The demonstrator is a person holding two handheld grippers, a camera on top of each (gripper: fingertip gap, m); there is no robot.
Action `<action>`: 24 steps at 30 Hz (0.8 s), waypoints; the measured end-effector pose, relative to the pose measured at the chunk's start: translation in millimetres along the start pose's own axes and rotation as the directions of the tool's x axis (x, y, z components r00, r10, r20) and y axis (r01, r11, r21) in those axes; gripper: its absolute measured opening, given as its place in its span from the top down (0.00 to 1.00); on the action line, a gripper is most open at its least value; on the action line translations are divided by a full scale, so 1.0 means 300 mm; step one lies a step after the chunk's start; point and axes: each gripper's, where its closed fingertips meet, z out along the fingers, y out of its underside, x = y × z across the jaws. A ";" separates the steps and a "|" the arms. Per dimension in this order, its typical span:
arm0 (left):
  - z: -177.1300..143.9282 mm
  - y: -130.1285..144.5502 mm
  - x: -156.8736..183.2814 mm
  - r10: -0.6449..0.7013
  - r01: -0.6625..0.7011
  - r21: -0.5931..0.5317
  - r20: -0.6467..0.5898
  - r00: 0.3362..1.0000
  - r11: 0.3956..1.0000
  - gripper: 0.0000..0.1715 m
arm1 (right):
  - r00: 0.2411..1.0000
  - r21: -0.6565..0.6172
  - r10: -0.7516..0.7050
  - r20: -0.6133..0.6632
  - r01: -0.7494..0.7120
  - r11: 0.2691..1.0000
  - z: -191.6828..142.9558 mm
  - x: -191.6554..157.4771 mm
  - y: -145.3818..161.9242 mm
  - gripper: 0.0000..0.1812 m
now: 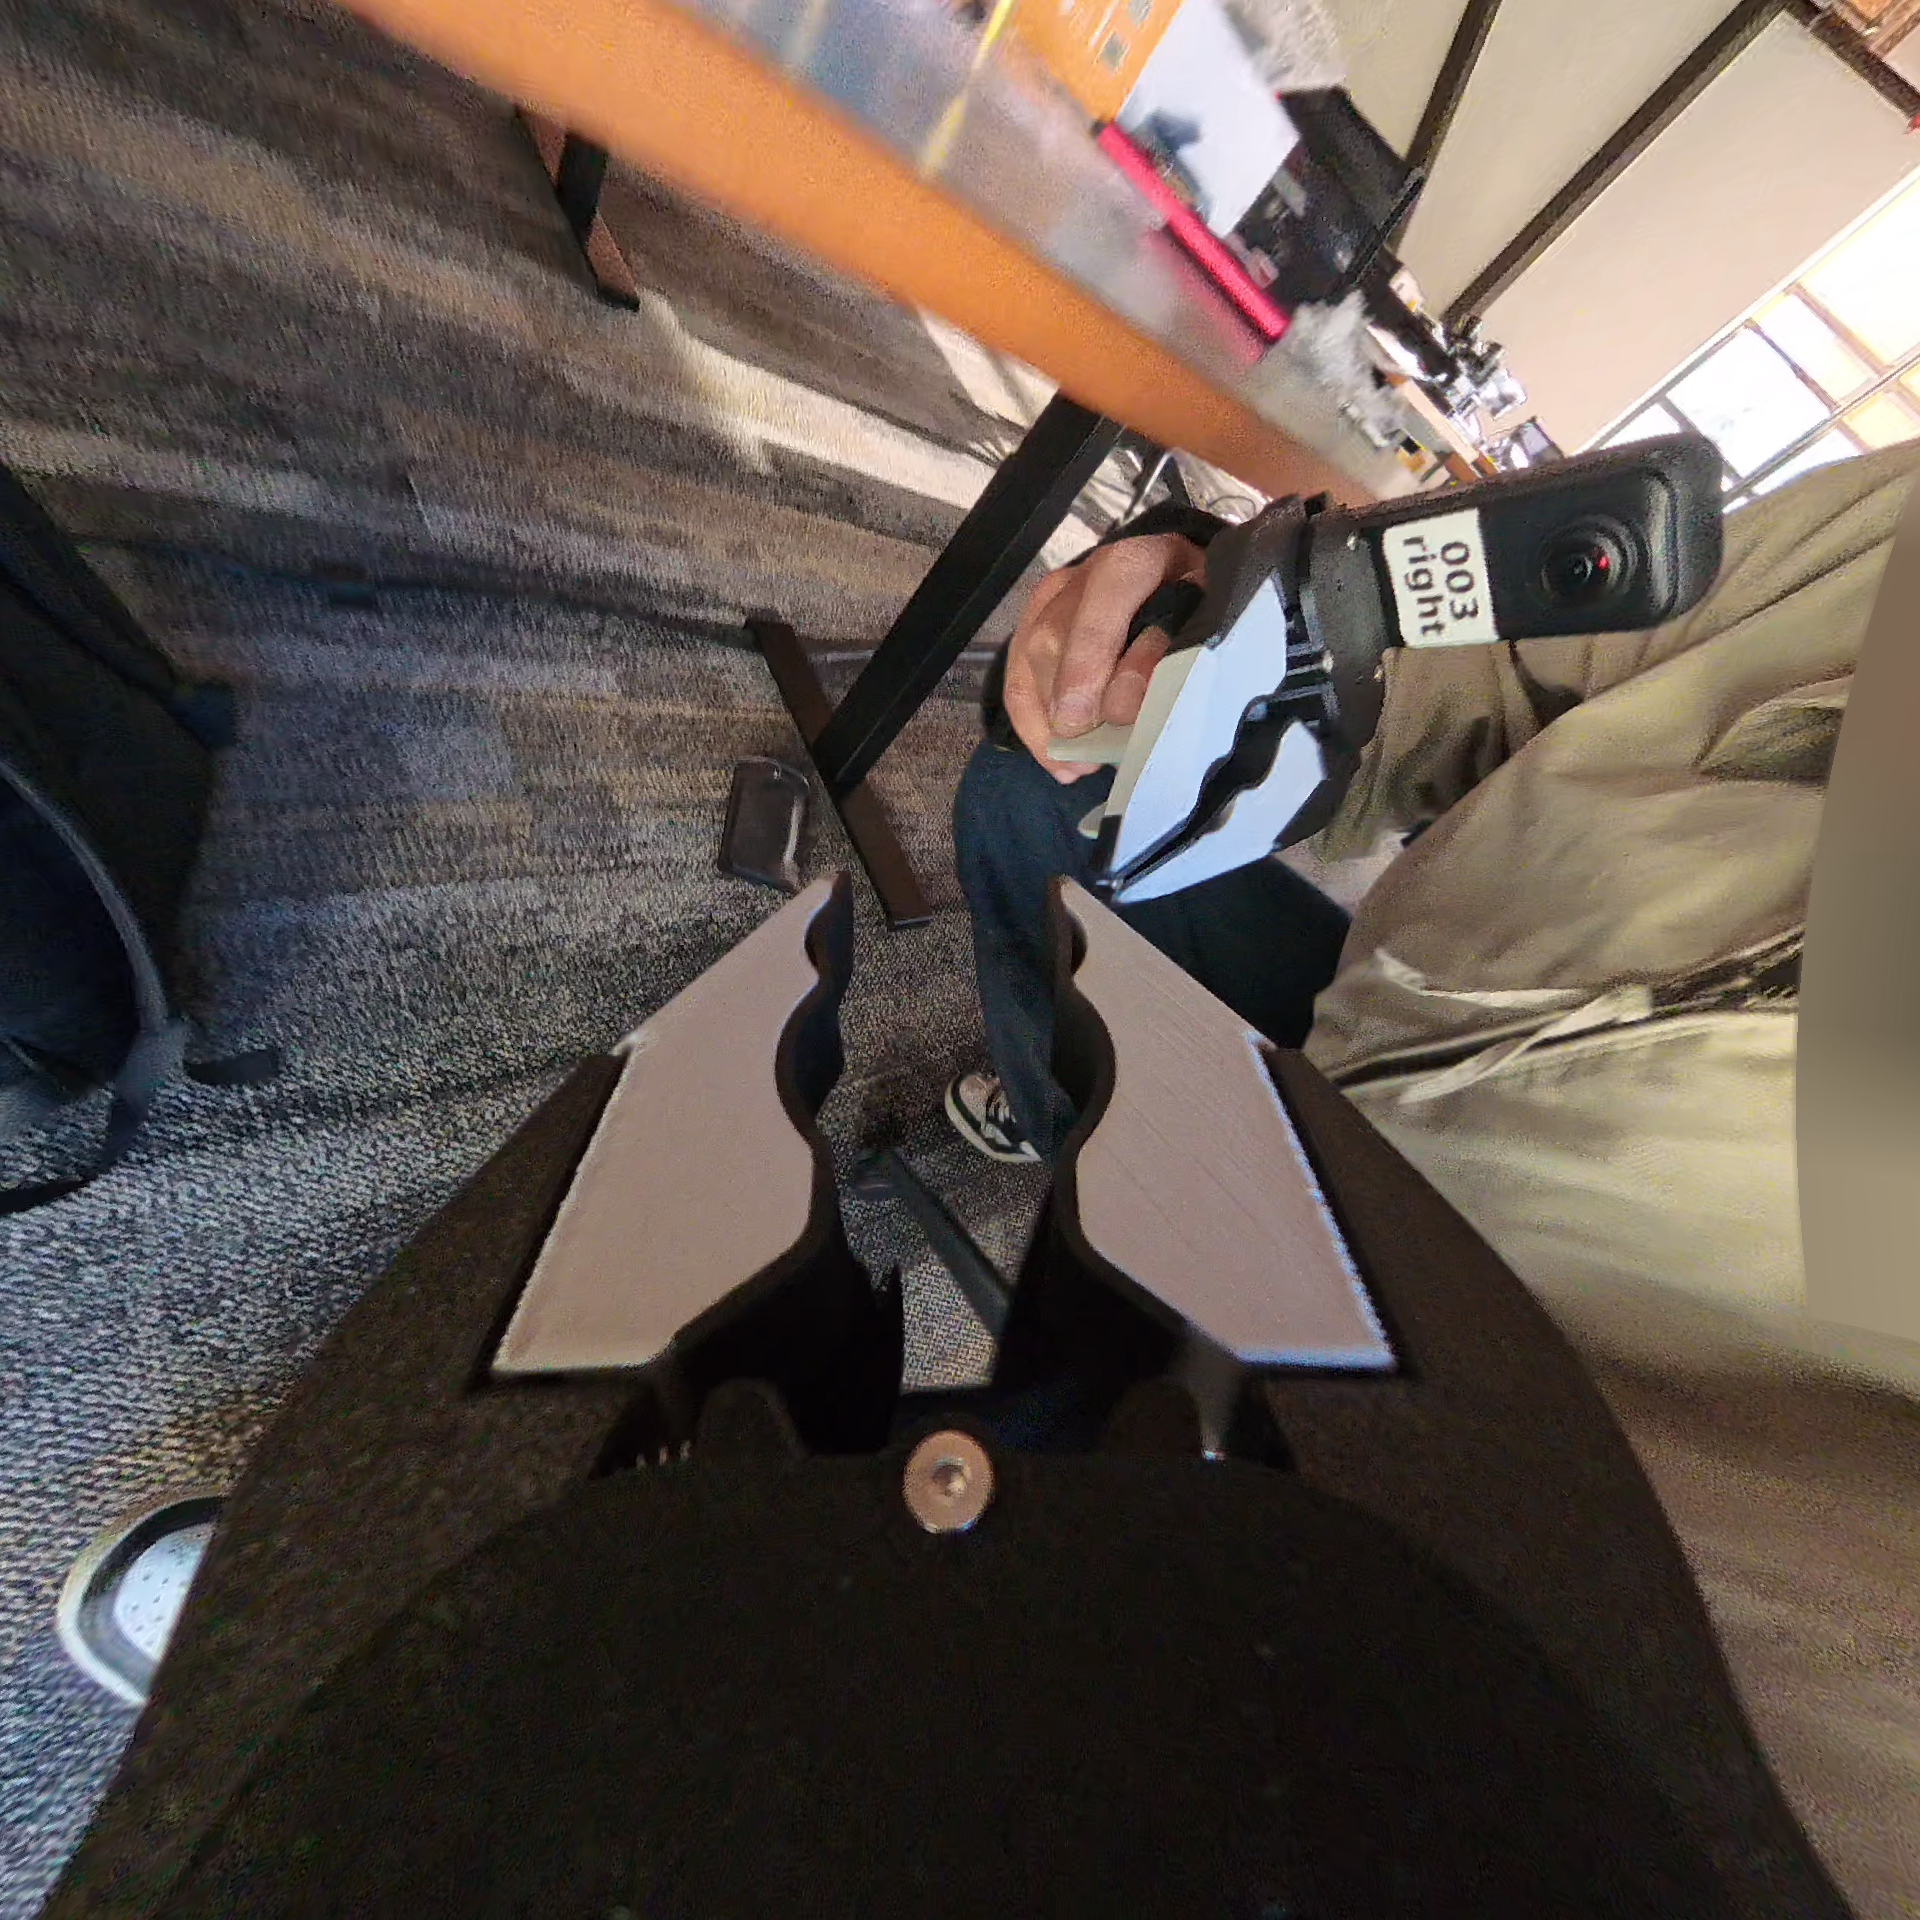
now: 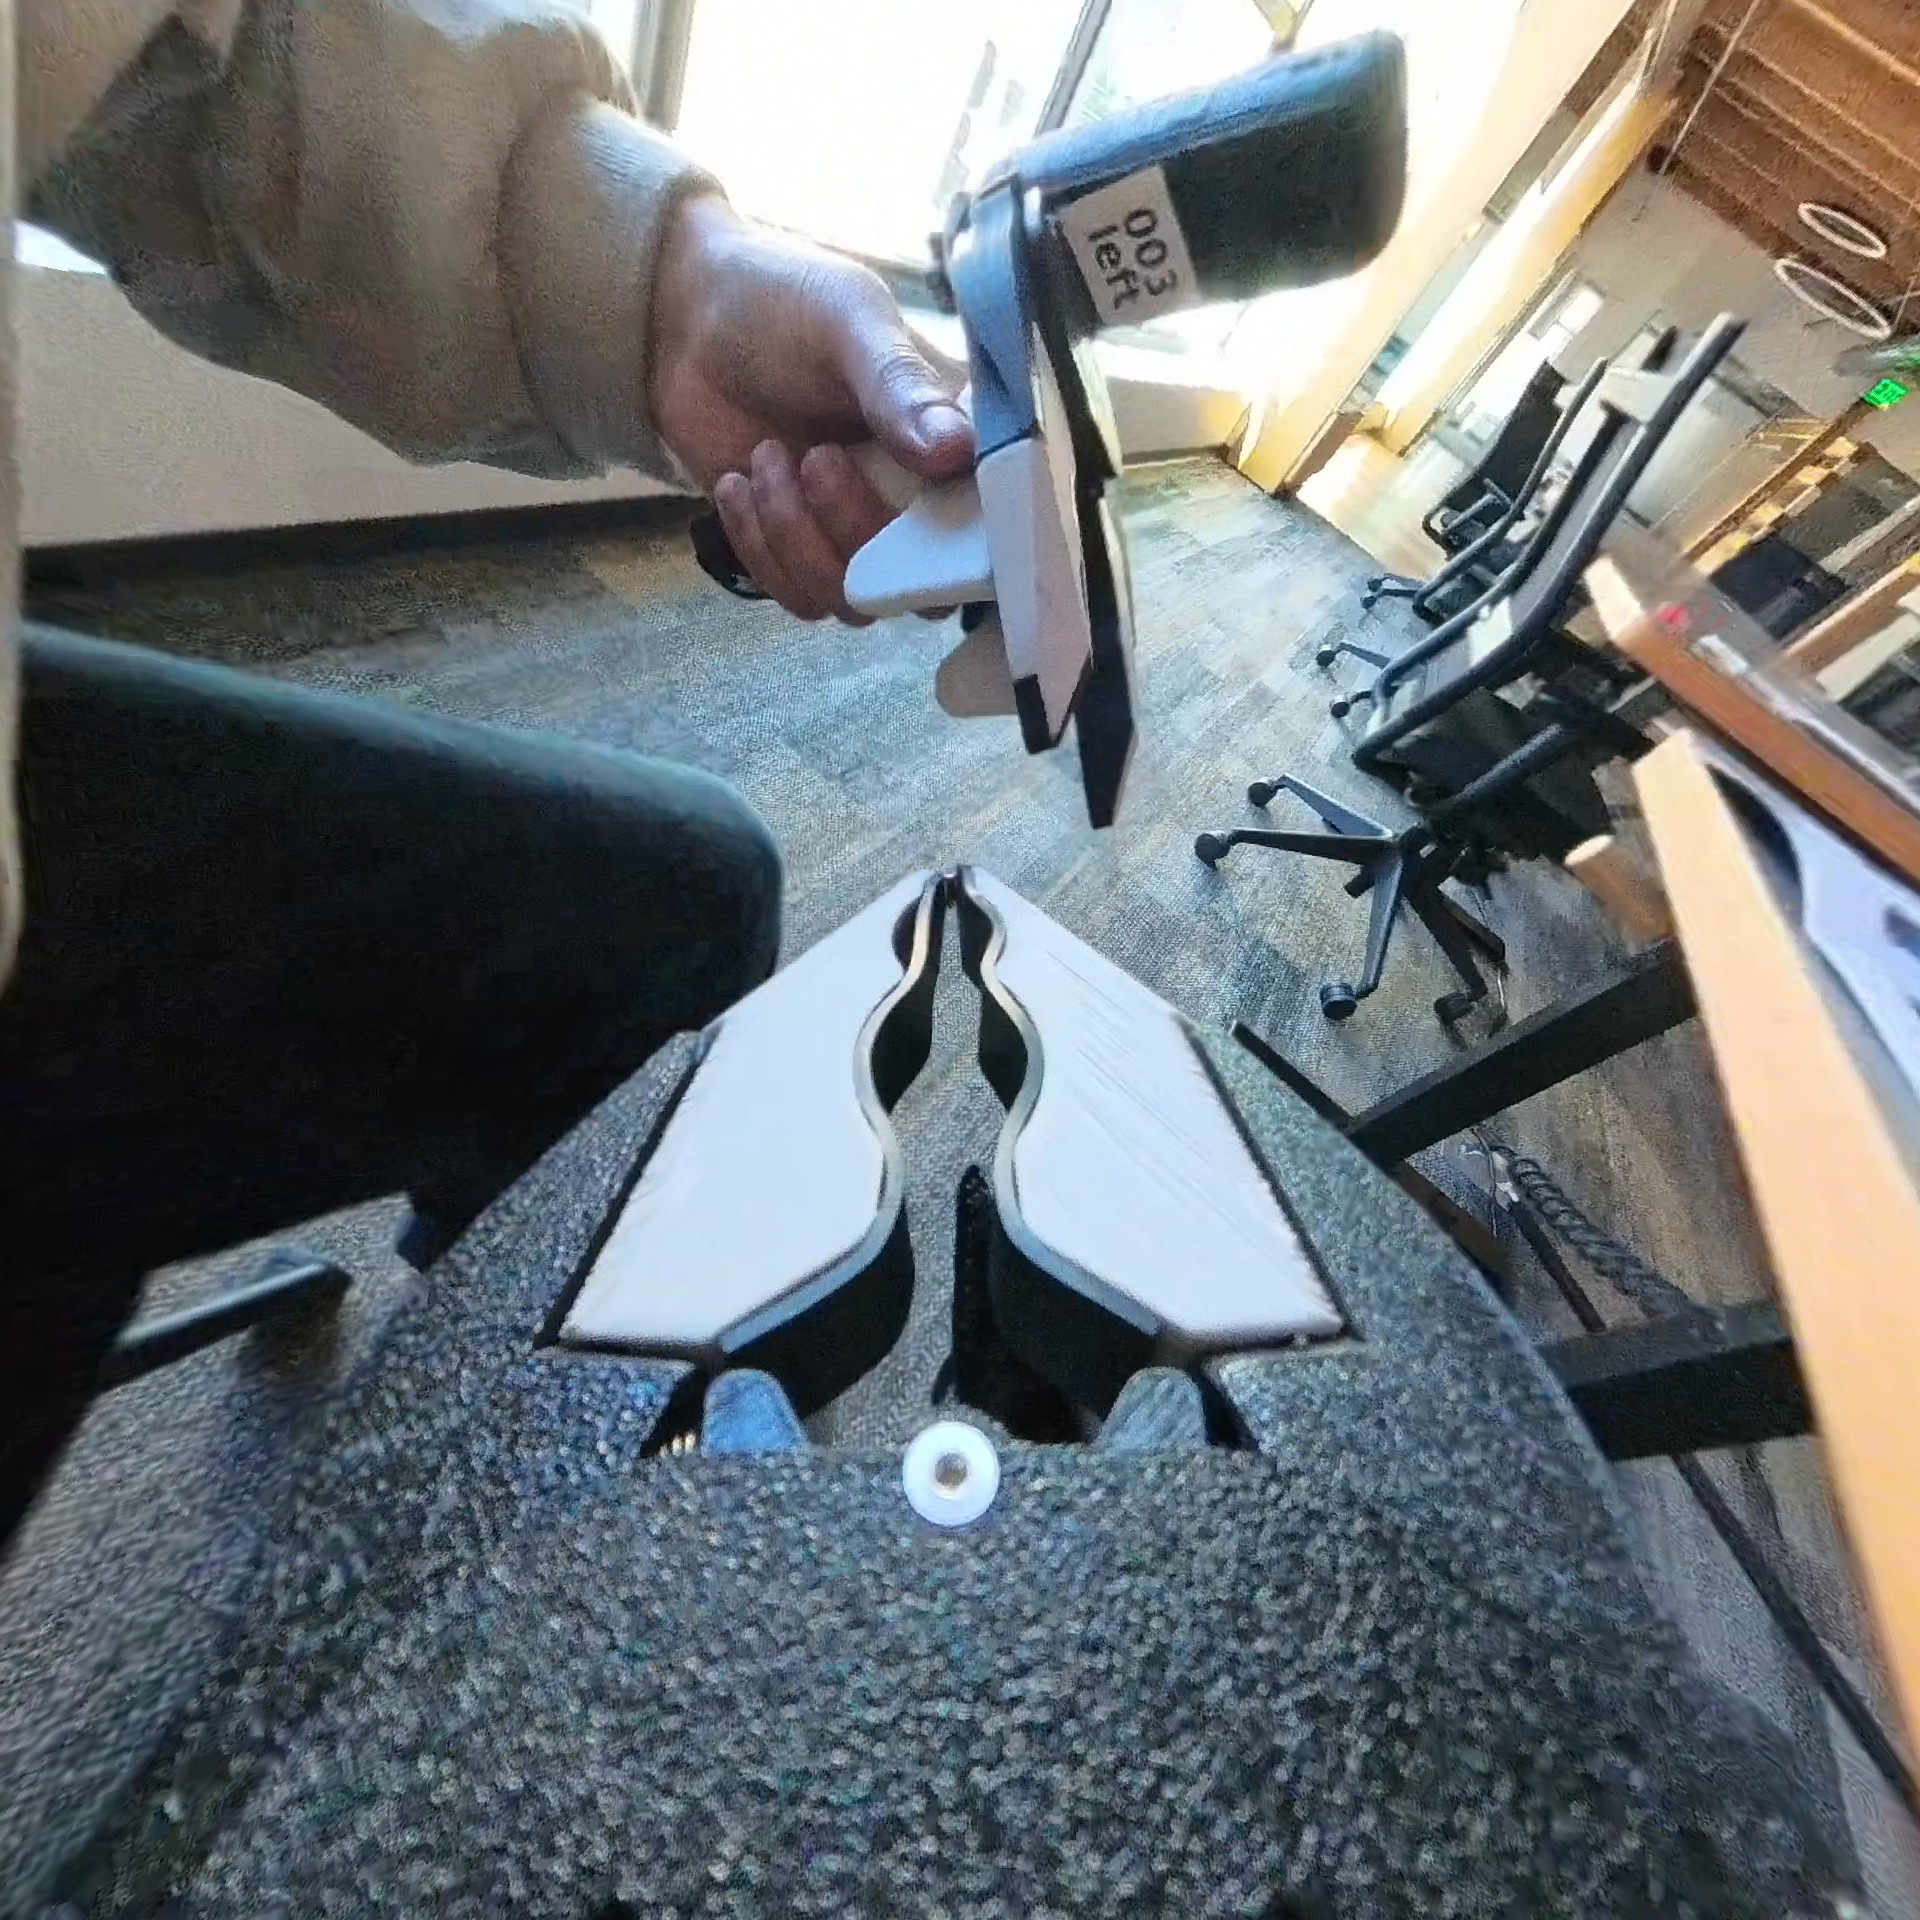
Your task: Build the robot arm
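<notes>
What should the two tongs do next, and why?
Probably lift both up toward the wooden table. Neither holds anything: the left tongs are open over grey carpet and the right tongs are shut on nothing, beside the person's knee. Both sit below the table edge, with nothing to grab near their tips.
</notes>
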 end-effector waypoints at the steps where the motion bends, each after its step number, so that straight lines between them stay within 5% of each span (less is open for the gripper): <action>1: -0.025 -0.028 0.064 0.011 -0.012 0.013 0.008 1.000 1.000 0.80 | 1.000 -0.032 0.001 -0.024 -0.001 0.999 -0.043 0.013 -0.057 0.99; 7: -0.066 -0.074 0.383 0.098 -0.101 0.084 0.037 0.995 0.991 0.80 | 0.961 -0.189 -0.042 -0.275 -0.011 0.982 -0.372 0.131 -0.257 0.99; 11: 0.038 -0.094 0.502 0.148 -0.146 0.167 0.001 0.989 0.975 0.79 | 0.872 -0.305 -0.160 -0.463 0.013 0.952 -0.663 0.230 -0.244 0.99; 15: 0.223 -0.072 0.543 0.167 -0.167 0.090 0.012 0.986 0.982 0.79 | 0.854 -0.601 -0.303 -0.423 -0.014 0.799 -0.939 0.309 -0.012 0.99; 17: 0.303 -0.077 0.540 0.226 -0.228 0.041 0.063 0.972 0.973 0.79 | 0.900 -0.669 -0.227 -0.373 -0.091 0.737 -1.033 0.335 0.118 0.99; 24: 0.553 -0.168 0.370 0.341 -0.326 -0.115 0.151 0.928 0.938 0.82 | 0.988 -0.639 0.140 -0.057 -0.144 0.755 -1.010 0.403 0.358 0.99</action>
